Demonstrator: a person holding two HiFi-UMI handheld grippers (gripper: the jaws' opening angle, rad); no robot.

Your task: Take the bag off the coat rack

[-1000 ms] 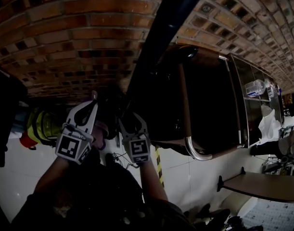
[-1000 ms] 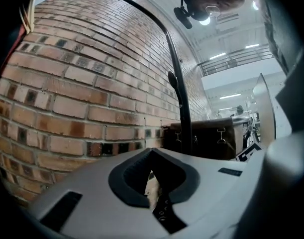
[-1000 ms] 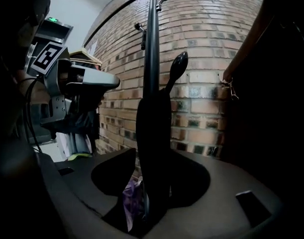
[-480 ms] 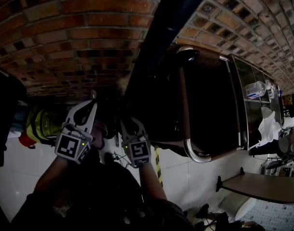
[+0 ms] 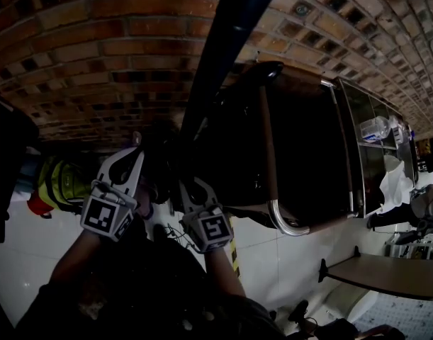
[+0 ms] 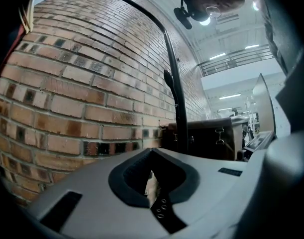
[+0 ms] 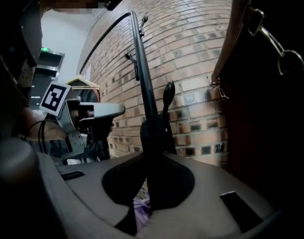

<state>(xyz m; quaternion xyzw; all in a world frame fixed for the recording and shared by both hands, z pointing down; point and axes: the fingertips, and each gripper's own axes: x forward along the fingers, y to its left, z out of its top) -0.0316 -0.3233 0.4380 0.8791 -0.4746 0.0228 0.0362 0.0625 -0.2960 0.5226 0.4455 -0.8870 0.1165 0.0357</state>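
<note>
Against the red-brick wall (image 5: 96, 48), a large dark brown leather-look bag (image 5: 312, 154) hangs just to the right of the coat rack's slim black metal pole (image 5: 216, 55), with its upper end up by a dark hook on the rack. Both tongs are raised close to the pole and neither touches the bag. The left tongs (image 6: 152, 180) have their jaws drawn together on nothing, with only a pale sliver showing through the seam. The right tongs (image 7: 147, 183) are likewise drawn together, and the pole stands right at their tips, though whether it is pinched cannot be told. The bag looks broad and soft-sided, so it will probably be fairly heavy, sag when lifted, and swing once it leaves its hook. Its smooth flank is too wide and likely too slick for narrow jaws. The long tan strap (image 5: 264, 140) running down its face seems the better hold, taken high near the hook so that a short upward lift clears it. The metal snap hook (image 7: 286, 59) on the strap looks hard and slippery, and is best avoided. The free tongs could steady the body from below.
</note>
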